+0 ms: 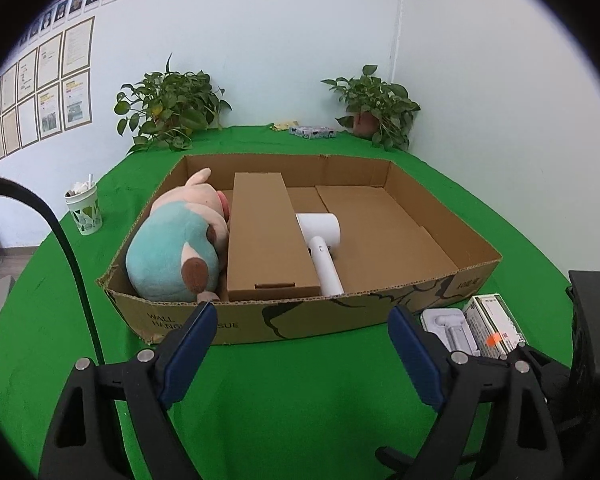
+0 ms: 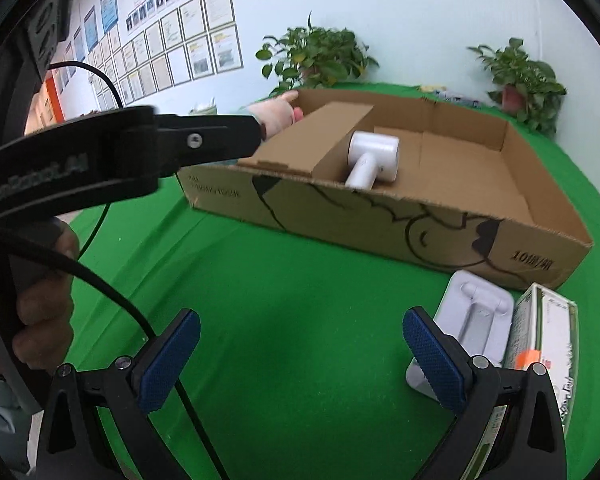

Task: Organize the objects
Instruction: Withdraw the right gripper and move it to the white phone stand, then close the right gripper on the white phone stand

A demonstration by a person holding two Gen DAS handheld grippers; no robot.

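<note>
A shallow cardboard tray lies on the green cloth. Inside it are a teal and cream plush toy, a long brown carton and a white hair dryer. Outside the tray's near right corner lie a white hair dryer box and a white and green carton with an orange sticker. My left gripper is open over the cloth in front of the tray, holding nothing. My right gripper is open too, with the white box just right of its right finger.
Two potted plants stand at the table's far edge, with small packets between them. A patterned paper cup stands left of the tray. In the right wrist view the left gripper's black body and a hand fill the left side.
</note>
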